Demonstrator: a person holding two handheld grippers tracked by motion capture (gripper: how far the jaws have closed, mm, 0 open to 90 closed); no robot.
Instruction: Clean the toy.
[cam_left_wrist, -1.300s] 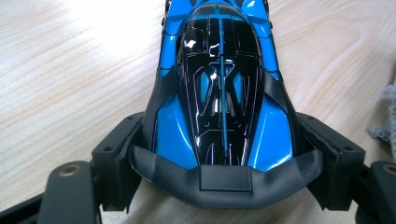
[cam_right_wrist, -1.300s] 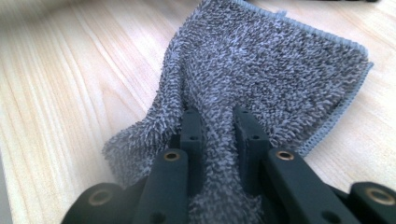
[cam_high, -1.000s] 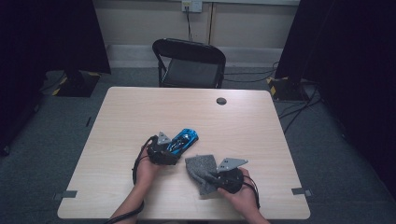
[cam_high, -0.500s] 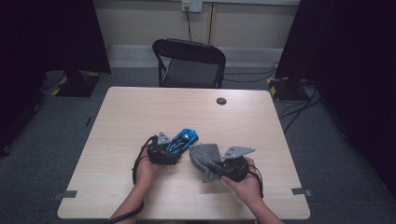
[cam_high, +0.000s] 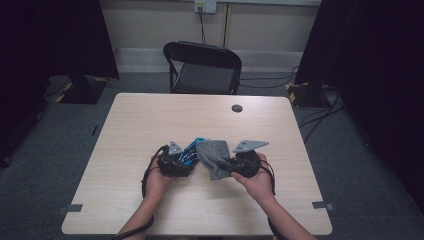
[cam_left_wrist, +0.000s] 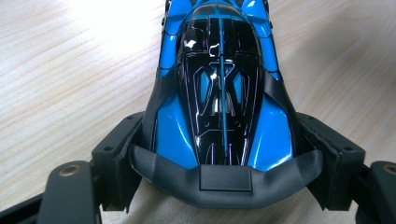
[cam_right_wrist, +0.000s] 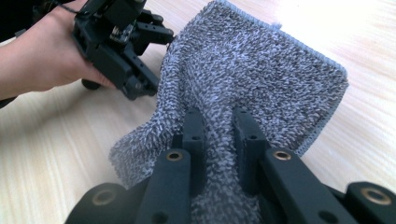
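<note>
A blue and black toy car (cam_left_wrist: 219, 88) is clamped by its rear between the jaws of the left hand-held gripper (cam_high: 176, 164), near the middle of the bench (cam_high: 150, 120). A grey cloth (cam_right_wrist: 243, 79) is pinched in the nearly closed right hand-held gripper (cam_right_wrist: 218, 135) and is draped over what appears to be the car's front in the high view.

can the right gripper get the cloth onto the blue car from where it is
Probably yes: the right gripper pinches the grey cloth, which hangs right beside the blue toy car held by the left gripper, nothing between.
</note>
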